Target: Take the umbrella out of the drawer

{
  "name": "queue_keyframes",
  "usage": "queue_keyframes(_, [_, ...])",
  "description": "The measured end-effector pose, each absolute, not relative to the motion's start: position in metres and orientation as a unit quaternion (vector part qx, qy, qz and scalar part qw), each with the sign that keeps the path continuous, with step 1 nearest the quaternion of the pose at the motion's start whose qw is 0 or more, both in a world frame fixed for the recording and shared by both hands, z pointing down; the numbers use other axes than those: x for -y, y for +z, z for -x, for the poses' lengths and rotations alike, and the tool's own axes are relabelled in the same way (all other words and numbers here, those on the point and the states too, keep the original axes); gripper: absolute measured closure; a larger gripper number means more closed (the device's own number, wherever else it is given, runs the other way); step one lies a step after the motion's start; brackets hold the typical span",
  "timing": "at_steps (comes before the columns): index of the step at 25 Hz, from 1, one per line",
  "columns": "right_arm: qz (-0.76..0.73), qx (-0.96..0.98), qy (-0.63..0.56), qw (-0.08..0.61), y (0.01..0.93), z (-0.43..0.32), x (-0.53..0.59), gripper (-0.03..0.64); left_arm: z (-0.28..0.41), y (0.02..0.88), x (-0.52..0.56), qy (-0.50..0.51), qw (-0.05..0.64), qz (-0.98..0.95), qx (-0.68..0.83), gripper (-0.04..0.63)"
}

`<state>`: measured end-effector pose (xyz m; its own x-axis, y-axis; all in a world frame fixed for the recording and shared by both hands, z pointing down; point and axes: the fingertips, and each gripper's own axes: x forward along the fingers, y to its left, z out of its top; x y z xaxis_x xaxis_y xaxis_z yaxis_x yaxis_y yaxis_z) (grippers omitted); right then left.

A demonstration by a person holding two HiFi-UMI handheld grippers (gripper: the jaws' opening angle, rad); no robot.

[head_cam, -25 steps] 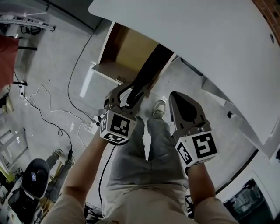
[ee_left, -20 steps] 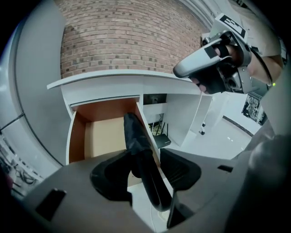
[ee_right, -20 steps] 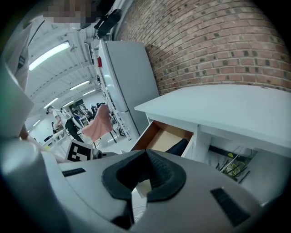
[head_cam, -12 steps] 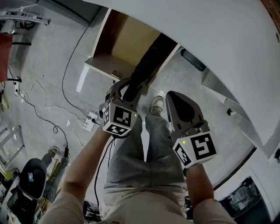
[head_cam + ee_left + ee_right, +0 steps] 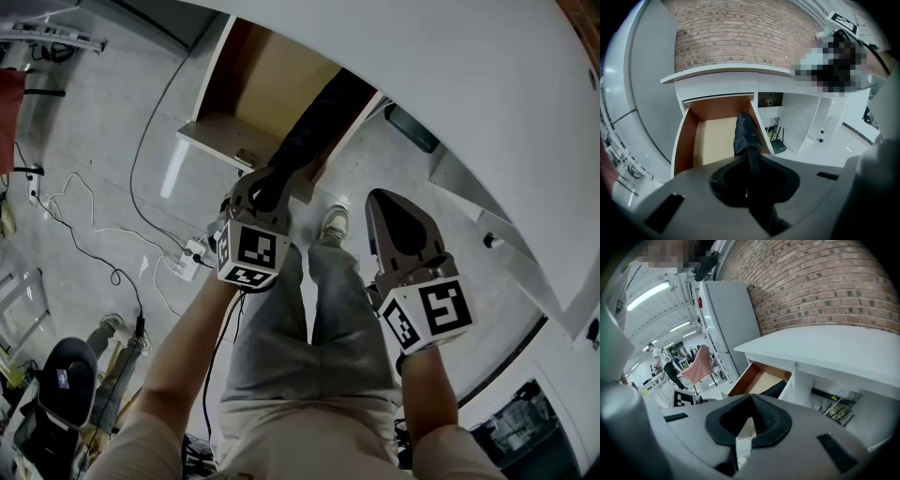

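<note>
Partly inside open drawer (image 5: 264, 94): folded black umbrella (image 5: 315, 127).

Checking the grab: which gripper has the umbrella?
The left gripper: its jaws have just been closing and now clamp the black umbrella. The right gripper is shut on nothing.

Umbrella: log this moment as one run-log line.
umbrella lying in open drawer, end over front edge | left tongs just closed, shut on umbrella | right tongs shut, empty | step: grasped, not yet out

Brick wall (image 5: 740, 33); white desk (image 5: 422, 84); grey floor (image 5: 122, 141)
</note>
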<state>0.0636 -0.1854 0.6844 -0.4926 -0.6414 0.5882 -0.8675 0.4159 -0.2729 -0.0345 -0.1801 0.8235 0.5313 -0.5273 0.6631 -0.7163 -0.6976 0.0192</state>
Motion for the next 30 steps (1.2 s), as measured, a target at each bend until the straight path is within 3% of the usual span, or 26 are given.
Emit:
queue_keyframes(16, [-0.454,0.837,0.238,0.192,0.616,-0.054,0.186,0.609,0.088,0.772,0.137,0.324,0.191,-0.836,0.400,0.572])
queue_keyframes(30, [-0.444,0.857,0.192,0.176,0.481,-0.034,0.181,0.609,0.128,0.594,0.129,0.275,0.181,-0.822,0.464,0.572])
